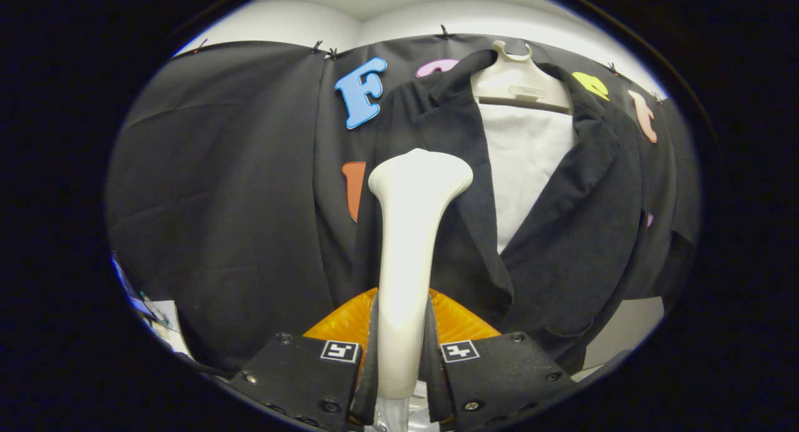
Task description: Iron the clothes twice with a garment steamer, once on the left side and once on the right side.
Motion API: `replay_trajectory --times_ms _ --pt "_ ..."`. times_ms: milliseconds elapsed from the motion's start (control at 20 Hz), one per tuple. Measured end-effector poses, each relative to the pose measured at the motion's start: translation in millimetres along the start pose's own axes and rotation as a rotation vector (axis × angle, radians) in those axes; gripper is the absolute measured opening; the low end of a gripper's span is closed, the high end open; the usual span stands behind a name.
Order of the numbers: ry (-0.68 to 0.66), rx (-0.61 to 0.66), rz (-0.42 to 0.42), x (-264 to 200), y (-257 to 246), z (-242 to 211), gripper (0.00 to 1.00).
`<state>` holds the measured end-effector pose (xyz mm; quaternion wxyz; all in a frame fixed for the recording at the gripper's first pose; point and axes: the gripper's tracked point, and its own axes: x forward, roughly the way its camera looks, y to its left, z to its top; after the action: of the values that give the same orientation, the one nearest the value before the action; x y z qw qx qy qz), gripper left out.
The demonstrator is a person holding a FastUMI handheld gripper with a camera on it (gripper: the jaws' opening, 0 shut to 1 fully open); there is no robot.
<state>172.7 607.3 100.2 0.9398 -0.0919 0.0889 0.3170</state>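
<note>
gripper (402,351) clamped on steamer (412,232) handle, head upright against dark jacket (580,232) on hanger (521,82).

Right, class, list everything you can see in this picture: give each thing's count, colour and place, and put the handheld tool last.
Steamer: one, cream white, upright between the tool's fingers, its head raised in front of the jacket.
Jacket: one, black, open at the front, hanging on the hanger just beyond the steamer.
Hanger: one, off-white, at the top of the jacket, hooked on the wall.
White panel: one, showing inside the open jacket front, below the hanger.
Orange thing: one, ribbed, low behind the steamer's handle; what it is cannot be told.
Tool: one, both fingers shut on the steamer's handle.
</note>
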Motion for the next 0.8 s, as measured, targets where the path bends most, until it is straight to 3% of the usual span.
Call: replay_trajectory --times_ms 800 --pt "0.142 0.047 0.008 -4.9 -4.0 -77.6 0.34"
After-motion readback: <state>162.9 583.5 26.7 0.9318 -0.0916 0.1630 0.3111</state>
